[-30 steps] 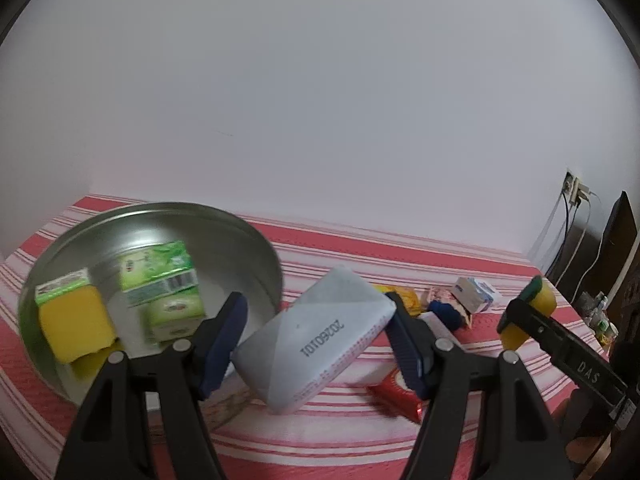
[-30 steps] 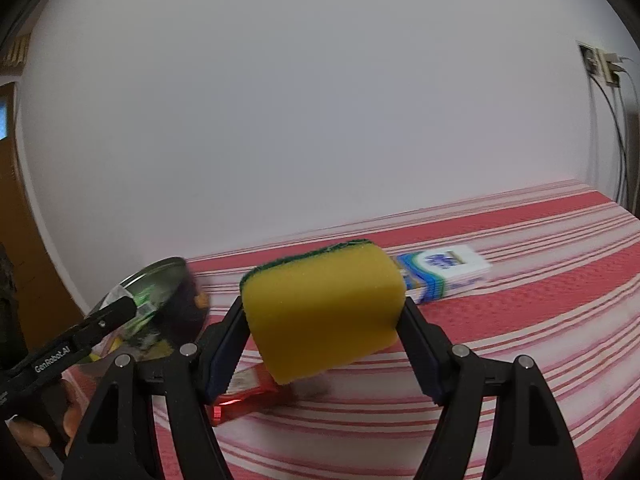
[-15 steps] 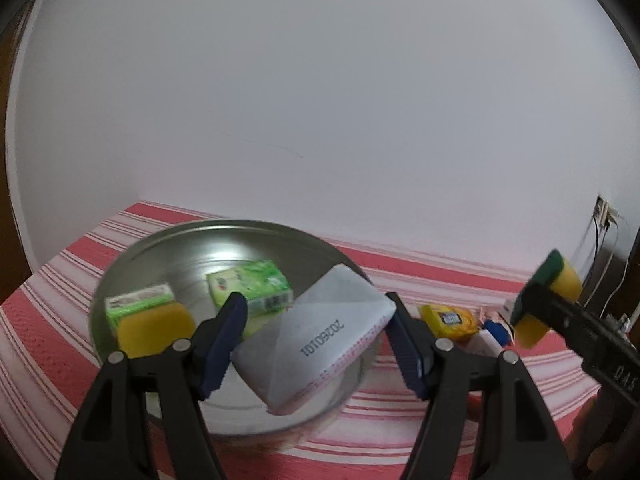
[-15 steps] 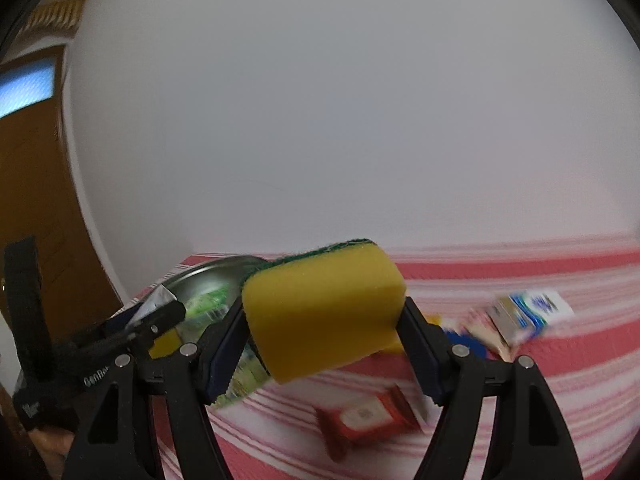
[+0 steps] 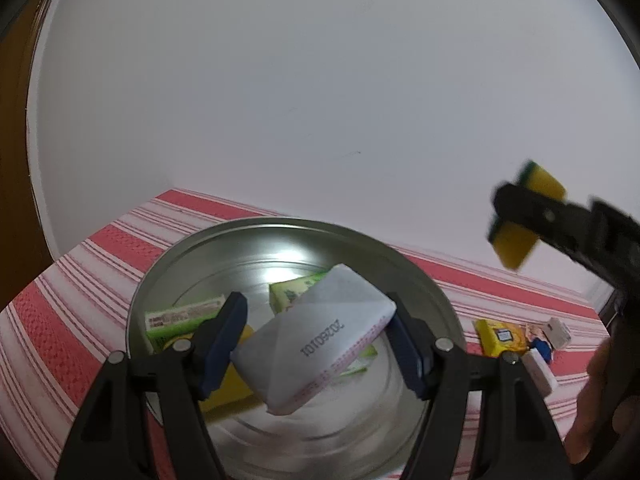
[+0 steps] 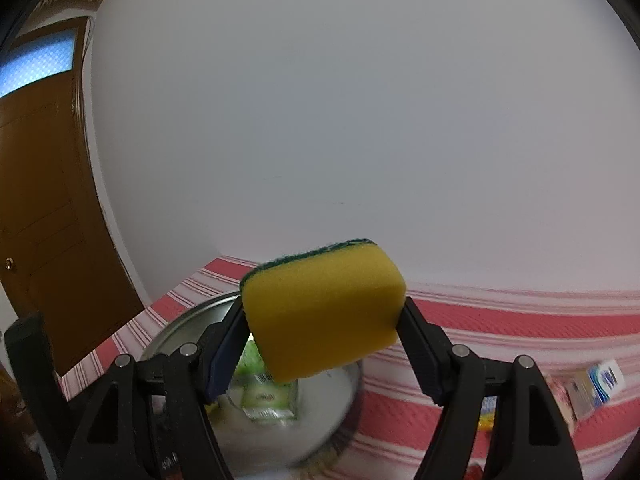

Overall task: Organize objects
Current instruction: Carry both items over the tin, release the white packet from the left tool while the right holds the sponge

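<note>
My left gripper [image 5: 316, 344] is shut on a white tissue pack [image 5: 320, 340] and holds it over the round metal bowl [image 5: 400, 252]. The bowl holds green cartons [image 5: 180, 318] and a yellow sponge [image 5: 228, 390]. My right gripper [image 6: 322, 340] is shut on a yellow sponge with a green top [image 6: 324, 312], held in the air above the bowl's right rim [image 6: 352, 396]. That sponge also shows in the left wrist view [image 5: 532, 216], up at the right.
The bowl stands on a red and white striped cloth [image 5: 80, 264]. Small packets lie to its right: a yellow pack [image 5: 500, 336], a blue and white box [image 6: 604, 380] and others. A white wall is behind; a brown door [image 6: 44, 208] is at the left.
Both grippers have swung left toward the bowl. The tissue pack now hangs over the bowl's inside, and the sponge has come over the bowl's right side.
</note>
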`<state>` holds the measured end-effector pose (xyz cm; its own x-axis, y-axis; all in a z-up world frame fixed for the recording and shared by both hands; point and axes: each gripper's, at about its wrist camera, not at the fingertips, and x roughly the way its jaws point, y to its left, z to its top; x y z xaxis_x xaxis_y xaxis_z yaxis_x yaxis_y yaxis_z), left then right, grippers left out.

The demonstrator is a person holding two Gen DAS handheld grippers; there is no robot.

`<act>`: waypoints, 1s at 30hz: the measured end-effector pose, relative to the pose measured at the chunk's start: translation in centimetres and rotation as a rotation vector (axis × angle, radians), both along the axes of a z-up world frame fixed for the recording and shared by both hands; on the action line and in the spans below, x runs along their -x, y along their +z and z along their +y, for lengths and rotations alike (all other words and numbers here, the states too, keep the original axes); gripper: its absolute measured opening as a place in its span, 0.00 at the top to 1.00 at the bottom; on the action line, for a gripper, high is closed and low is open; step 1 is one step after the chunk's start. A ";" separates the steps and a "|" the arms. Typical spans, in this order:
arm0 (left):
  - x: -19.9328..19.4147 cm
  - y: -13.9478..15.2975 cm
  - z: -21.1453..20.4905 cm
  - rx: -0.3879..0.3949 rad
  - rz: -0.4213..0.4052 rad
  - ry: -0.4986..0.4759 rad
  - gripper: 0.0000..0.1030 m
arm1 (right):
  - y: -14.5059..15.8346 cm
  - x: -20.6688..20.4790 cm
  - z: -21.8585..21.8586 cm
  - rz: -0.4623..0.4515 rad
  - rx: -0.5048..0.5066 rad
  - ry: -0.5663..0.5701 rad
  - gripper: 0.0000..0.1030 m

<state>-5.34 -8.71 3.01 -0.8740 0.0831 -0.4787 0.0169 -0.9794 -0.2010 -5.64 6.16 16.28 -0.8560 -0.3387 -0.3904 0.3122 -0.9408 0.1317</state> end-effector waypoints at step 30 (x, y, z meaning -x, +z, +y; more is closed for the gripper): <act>2.0 -2.3 -0.9 0.000 -0.124 0.048 0.33 | -2.8 11.3 -10.8 -0.356 -0.348 0.154 0.28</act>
